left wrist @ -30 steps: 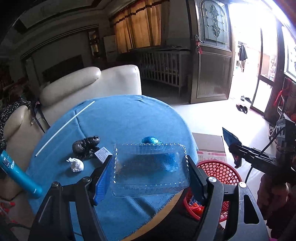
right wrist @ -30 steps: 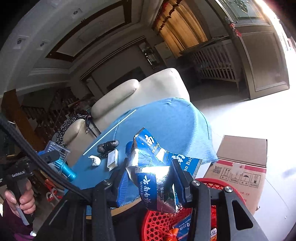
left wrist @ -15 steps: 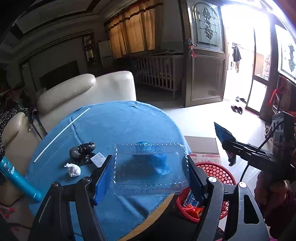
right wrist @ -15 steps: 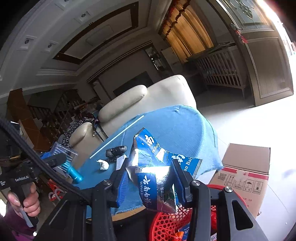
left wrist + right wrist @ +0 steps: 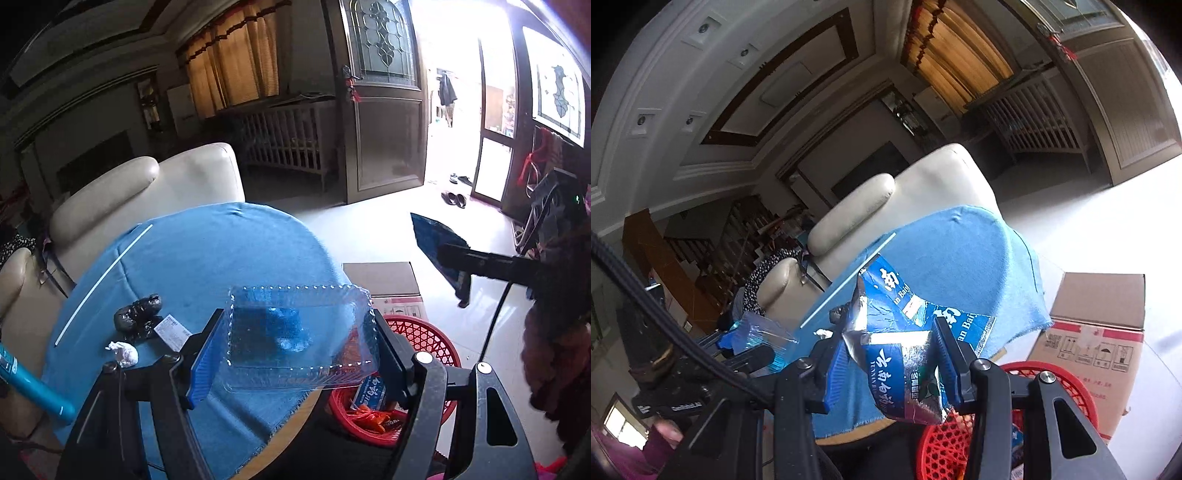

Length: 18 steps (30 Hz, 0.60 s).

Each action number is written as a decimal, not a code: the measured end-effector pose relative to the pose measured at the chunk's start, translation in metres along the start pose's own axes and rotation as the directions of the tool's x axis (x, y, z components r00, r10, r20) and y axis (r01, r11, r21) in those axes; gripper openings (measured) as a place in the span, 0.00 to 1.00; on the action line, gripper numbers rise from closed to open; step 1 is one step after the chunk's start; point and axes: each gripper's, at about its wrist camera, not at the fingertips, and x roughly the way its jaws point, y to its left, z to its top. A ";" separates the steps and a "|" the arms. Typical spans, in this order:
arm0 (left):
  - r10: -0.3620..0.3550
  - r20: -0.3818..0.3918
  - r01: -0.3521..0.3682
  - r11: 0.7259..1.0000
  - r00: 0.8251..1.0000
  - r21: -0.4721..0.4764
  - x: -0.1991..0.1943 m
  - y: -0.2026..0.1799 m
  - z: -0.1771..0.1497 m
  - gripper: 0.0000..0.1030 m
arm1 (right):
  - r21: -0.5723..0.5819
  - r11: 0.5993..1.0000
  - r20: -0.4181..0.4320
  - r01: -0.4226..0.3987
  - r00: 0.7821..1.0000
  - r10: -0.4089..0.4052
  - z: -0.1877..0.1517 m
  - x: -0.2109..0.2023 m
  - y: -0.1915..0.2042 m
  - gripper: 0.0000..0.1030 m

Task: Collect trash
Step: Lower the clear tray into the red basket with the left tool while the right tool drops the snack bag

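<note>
The left tool (image 5: pixel 295 350) holds a clear plastic tray (image 5: pixel 299 332) across its width, the jaws set wide with a pad pressed on each short end, so the tray's long axis runs from one finger to the other. The right tool (image 5: pixel 886 362) is closed narrow on a crumpled blue and silver packet (image 5: pixel 905 354), which sticks up and out past the pads.

Take the red basket (image 5: pixel 424 343) as the landmark. It stands on the floor just beside the near edge of the bench (image 5: pixel 207 258), with a cardboard box (image 5: pixel 384 280) right behind it. Wrappers already lie inside it. In the left wrist view the tray hangs above the bench edge, with its right end over the basket's near rim. In the right wrist view the packet sits above and just to the bench side of the basket, whose rim shows below the right finger.

Both loads seem nearly over the basket, and the right hand looks a little nearer to a clean drop. The tray, being long, probably needs to travel further across, away from the bench, before release, or one end may catch the rim.

Still on the bench, well back from the basket: a black lump (image 5: pixel 138 317), a white wad (image 5: pixel 123 352), a paper slip (image 5: pixel 173 328) and a white stick (image 5: pixel 103 284)
</note>
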 end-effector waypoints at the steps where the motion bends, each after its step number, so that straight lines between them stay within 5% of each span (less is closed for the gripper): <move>1: 0.000 0.000 0.000 1.000 1.000 0.004 0.001 -0.002 0.000 0.73 | 0.001 1.000 -0.016 0.007 1.000 -0.007 0.003 -0.002 -0.001 0.45; 18: 0.046 -0.050 -0.042 0.996 0.998 0.077 0.014 -0.032 -0.003 0.73 | 0.122 0.992 -0.112 -0.039 0.992 0.052 -0.017 -0.014 -0.020 0.45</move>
